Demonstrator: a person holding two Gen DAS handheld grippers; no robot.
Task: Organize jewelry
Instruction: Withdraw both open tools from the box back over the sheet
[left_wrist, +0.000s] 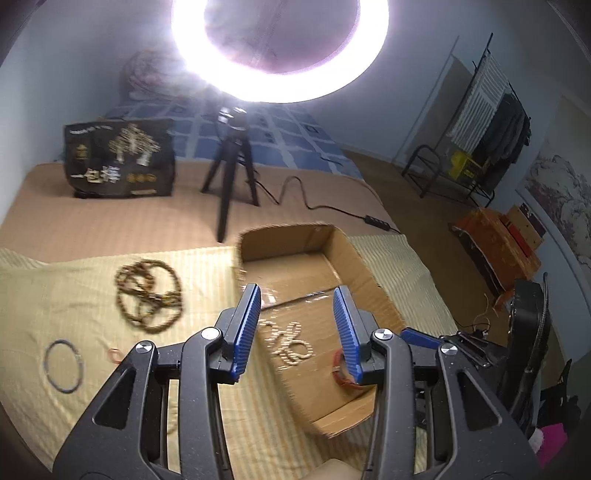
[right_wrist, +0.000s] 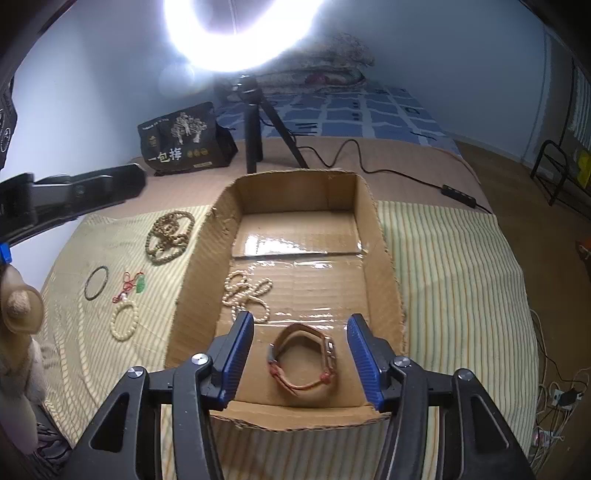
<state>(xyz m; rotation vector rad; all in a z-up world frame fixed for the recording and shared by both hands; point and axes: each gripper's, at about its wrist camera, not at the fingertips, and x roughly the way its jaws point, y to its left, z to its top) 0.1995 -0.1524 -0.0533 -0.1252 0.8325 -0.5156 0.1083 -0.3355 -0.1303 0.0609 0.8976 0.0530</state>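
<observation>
An open cardboard box lies on a striped cloth; it also shows in the left wrist view. Inside lie a cream bead necklace and a brown-strapped watch. My right gripper is open and empty just above the watch. My left gripper is open and empty over the box. On the cloth left of the box lie a brown bead necklace, a dark bangle, a red-cord green pendant and a cream bead bracelet.
A ring light on a black tripod stands behind the box, its cable running right. A black printed bag sits at the back left. A plush toy is at the left edge. Furniture and cables crowd the floor on the right.
</observation>
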